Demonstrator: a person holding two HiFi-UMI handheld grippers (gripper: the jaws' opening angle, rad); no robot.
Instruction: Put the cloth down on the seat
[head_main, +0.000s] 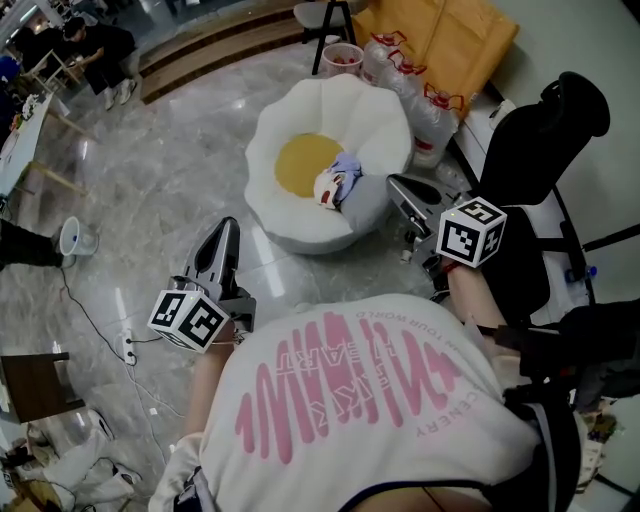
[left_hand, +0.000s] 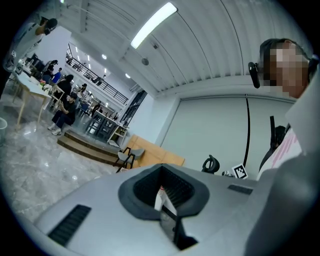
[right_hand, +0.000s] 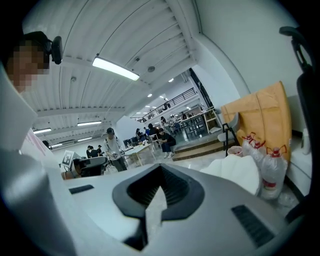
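Observation:
A white flower-shaped seat (head_main: 300, 110) with a yellow middle stands on the marble floor. The cloth (head_main: 337, 181), white and lavender with some red, lies crumpled on the seat, just right of the yellow patch. My right gripper (head_main: 392, 181) is at the seat's right side, close to the cloth but apart from it, shut and holding nothing. My left gripper (head_main: 229, 224) hangs over the floor left of the seat, its jaws together and nothing in them. In the right gripper view the seat (right_hand: 235, 172) shows past the shut jaws (right_hand: 155, 200). The left gripper view (left_hand: 167, 200) faces the room.
Large water bottles (head_main: 420, 100) and an orange panel (head_main: 440, 35) stand behind the seat. A black office chair (head_main: 545, 140) is at the right. A power strip with a cable (head_main: 128, 345) lies on the floor at the left. People sit at tables far left.

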